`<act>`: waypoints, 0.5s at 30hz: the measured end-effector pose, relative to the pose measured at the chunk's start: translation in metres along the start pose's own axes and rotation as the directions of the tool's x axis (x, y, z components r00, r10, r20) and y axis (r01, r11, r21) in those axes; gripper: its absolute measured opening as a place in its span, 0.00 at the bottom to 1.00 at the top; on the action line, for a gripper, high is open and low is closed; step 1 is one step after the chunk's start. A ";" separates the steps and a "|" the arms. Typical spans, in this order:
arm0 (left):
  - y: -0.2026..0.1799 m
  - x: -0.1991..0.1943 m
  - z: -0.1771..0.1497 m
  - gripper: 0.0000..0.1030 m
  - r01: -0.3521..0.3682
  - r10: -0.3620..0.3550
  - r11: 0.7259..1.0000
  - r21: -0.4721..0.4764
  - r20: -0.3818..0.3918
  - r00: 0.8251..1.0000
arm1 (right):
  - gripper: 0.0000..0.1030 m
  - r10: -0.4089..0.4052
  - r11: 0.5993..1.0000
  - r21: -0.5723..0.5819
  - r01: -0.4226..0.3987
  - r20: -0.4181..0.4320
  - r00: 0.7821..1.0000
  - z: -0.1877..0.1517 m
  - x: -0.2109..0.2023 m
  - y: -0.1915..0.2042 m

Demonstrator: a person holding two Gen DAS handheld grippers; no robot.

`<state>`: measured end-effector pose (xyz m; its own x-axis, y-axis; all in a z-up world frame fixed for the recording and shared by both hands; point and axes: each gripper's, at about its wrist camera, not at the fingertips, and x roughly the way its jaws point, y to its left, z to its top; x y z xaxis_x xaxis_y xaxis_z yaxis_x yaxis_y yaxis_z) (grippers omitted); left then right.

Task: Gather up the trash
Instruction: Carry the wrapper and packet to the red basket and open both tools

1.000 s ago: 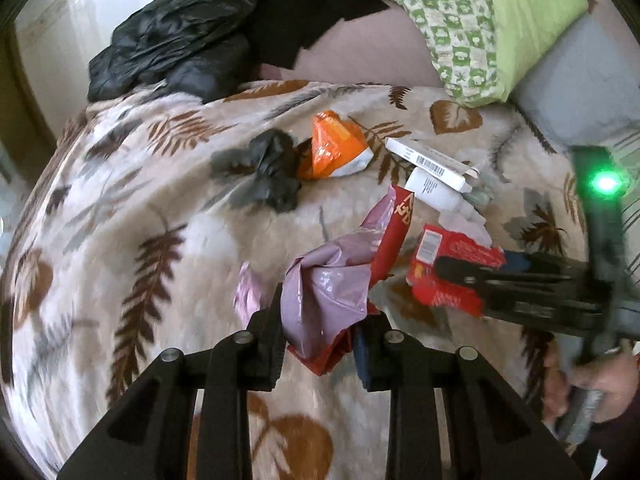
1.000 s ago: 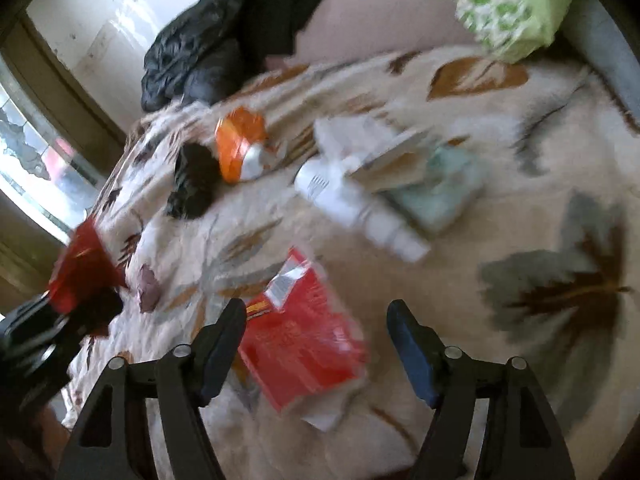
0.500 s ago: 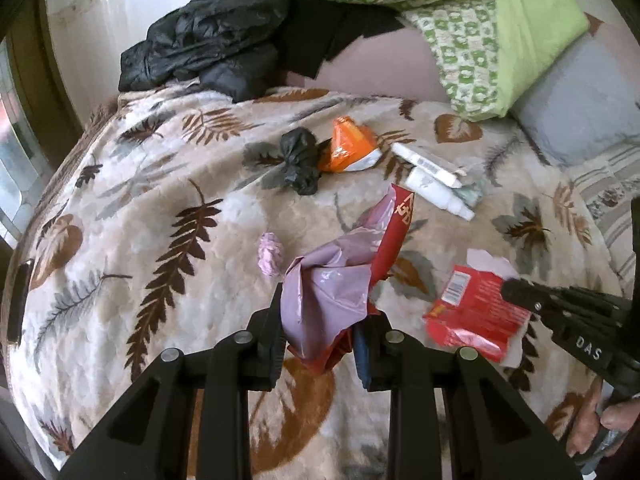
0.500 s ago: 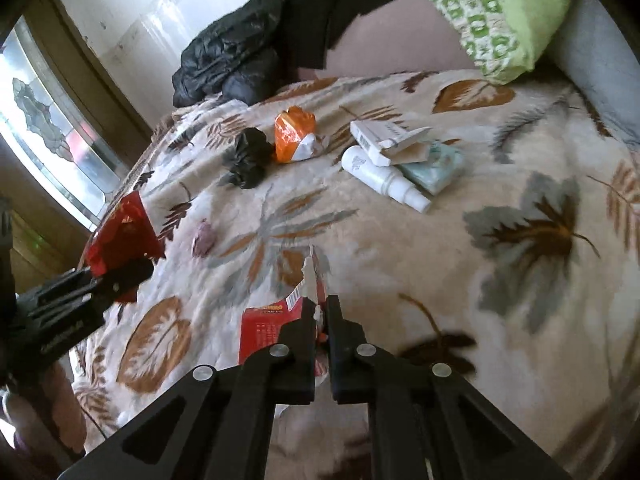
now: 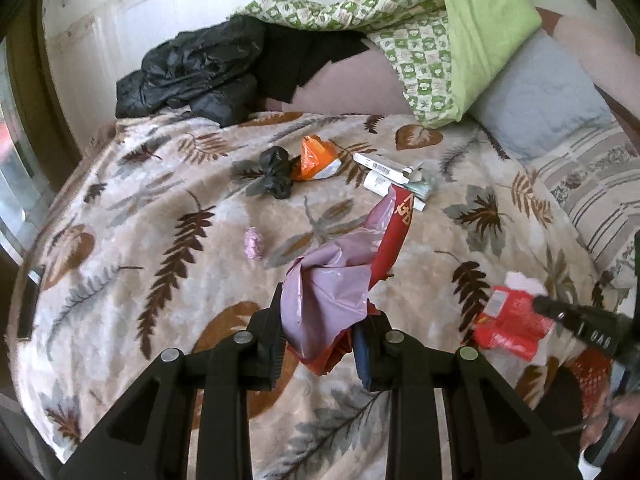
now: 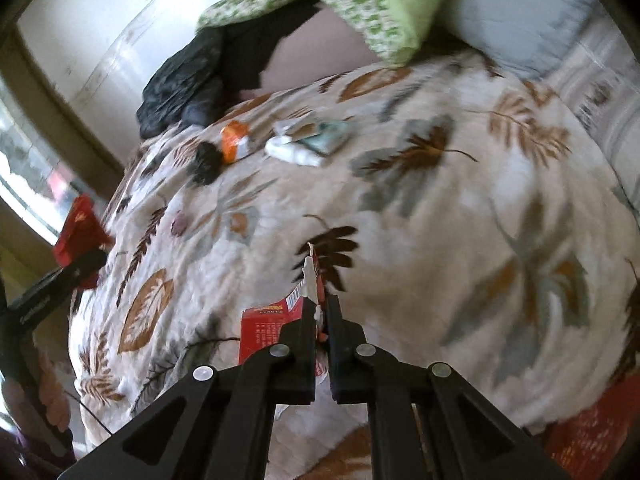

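Observation:
My left gripper [image 5: 320, 320] is shut on a bunch of trash: a crumpled pink plastic bag [image 5: 328, 284] with a red wrapper [image 5: 394, 232] behind it, held above the bed. My right gripper [image 6: 319, 316] is shut on a red snack packet [image 6: 266, 330], lifted off the blanket; it also shows in the left wrist view [image 5: 510, 322]. Still lying on the leaf-print blanket [image 5: 160, 208] are an orange wrapper [image 5: 316, 158], a black crumpled bag [image 5: 276, 172], a small pink scrap [image 5: 253, 243], a white box [image 5: 386, 166] and a white tube [image 5: 380, 184].
A black jacket [image 5: 192, 68] lies at the bed's far edge by the wall. A green checked quilt [image 5: 440, 40] and a grey pillow [image 5: 536, 100] are at the back right. A window is on the left. A red mesh item [image 6: 580, 436] sits below the bed's near edge.
My right gripper closed on the red snack packet and lifted it off the blanket. Both grippers pulled back from the bed. The left kept its hold on the pink bag and red wrapper.

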<state>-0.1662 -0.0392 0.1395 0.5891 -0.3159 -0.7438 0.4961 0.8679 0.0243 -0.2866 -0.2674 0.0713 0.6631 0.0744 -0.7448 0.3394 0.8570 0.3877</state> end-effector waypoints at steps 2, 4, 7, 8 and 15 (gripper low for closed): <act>-0.002 -0.004 -0.003 0.26 -0.013 0.013 1.000 0.012 -0.001 1.000 | 0.05 -0.005 1.000 0.021 0.004 0.015 1.000 -0.002 -0.006 -0.005; -0.002 -0.007 -0.004 0.26 -0.011 0.011 1.000 0.013 -0.004 1.000 | 0.05 -0.005 0.999 0.031 0.005 0.026 1.000 -0.003 -0.013 -0.009; -0.010 -0.013 -0.005 0.26 0.001 -0.001 1.000 0.027 0.003 1.000 | 0.05 -0.009 0.999 0.044 0.007 0.050 0.999 -0.004 -0.025 -0.013; -0.015 -0.014 -0.004 0.26 0.008 -0.008 0.999 0.038 0.006 1.000 | 0.05 -0.009 0.999 0.047 0.006 0.058 0.998 -0.004 -0.030 -0.014; -0.061 -0.024 -0.003 0.26 0.070 -0.073 0.987 0.148 0.020 0.997 | 0.05 -0.029 0.995 0.102 0.018 0.107 0.994 -0.012 -0.068 -0.032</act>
<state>-0.2127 -0.0837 0.1533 0.5635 -0.3862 -0.7302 0.6249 0.7775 0.0710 -0.3503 -0.2940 0.1026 0.7209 -0.0055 -0.6931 0.4172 0.8020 0.4275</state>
